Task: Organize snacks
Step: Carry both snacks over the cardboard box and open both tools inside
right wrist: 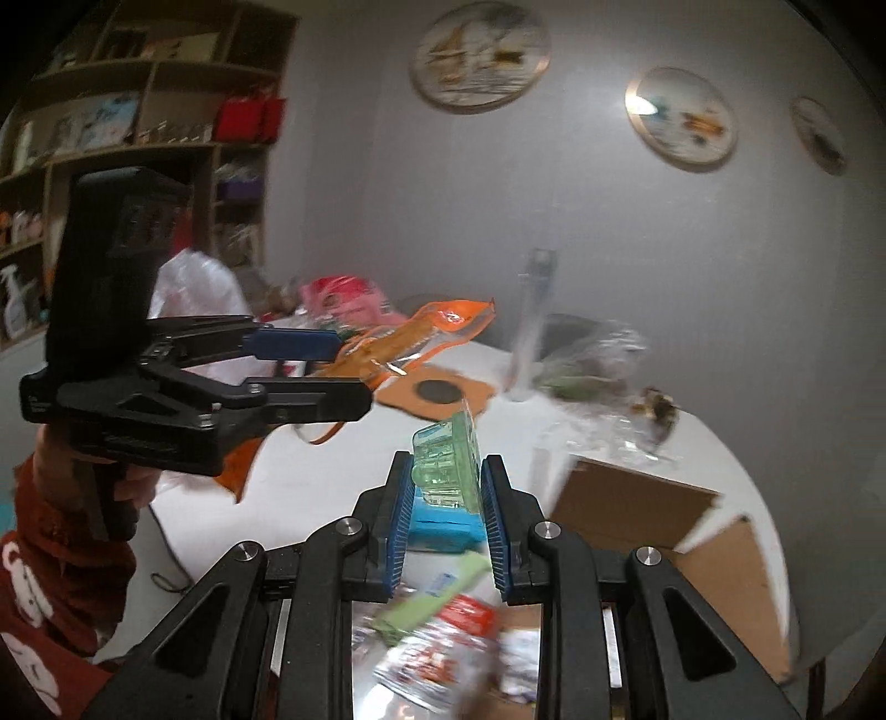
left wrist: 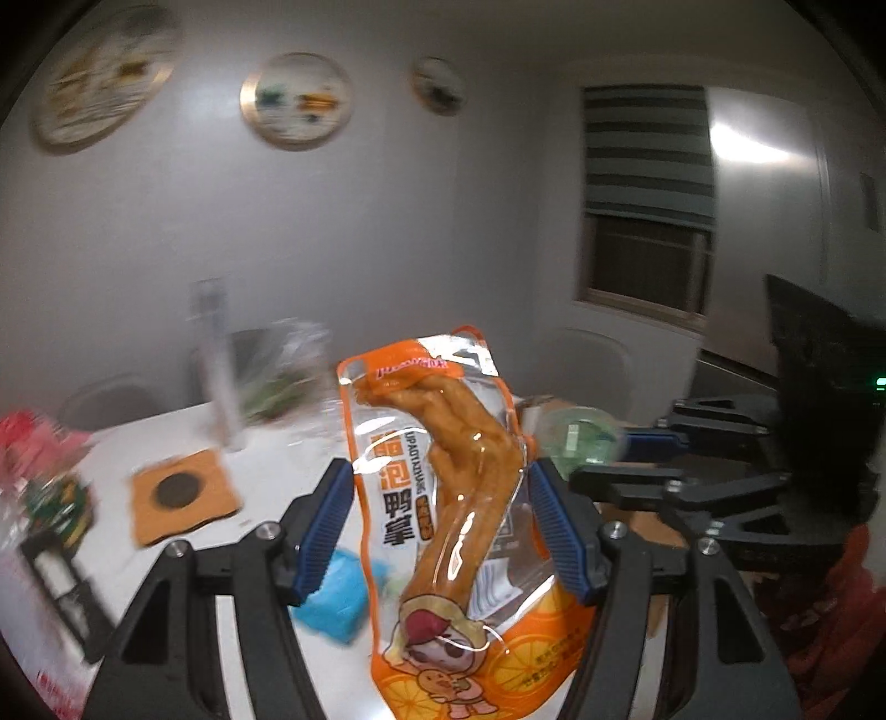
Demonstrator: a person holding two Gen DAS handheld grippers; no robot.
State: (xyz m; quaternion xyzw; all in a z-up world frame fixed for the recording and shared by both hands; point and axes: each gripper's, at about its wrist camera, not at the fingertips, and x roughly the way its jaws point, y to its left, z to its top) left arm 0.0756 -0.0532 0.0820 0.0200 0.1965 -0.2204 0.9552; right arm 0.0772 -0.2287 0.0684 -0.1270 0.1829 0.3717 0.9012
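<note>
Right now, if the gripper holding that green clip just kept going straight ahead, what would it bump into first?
Probably the orange coaster on the white table. The right gripper, shut on the green clip, points that way, though depth is unclear.

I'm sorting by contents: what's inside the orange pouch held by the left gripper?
Through the clear window of the orange pouch, one long golden-brown duck foot shows, with glossy liquid. The printed orange bottom hides whatever sits lower. The left gripper pinches the pouch.

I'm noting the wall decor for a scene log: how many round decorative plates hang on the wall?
3, in a row on the grey wall: a large round plate with a boat picture, a medium gold-rimmed one beside it, and a small one at the end. More may hang outside the view.
</note>
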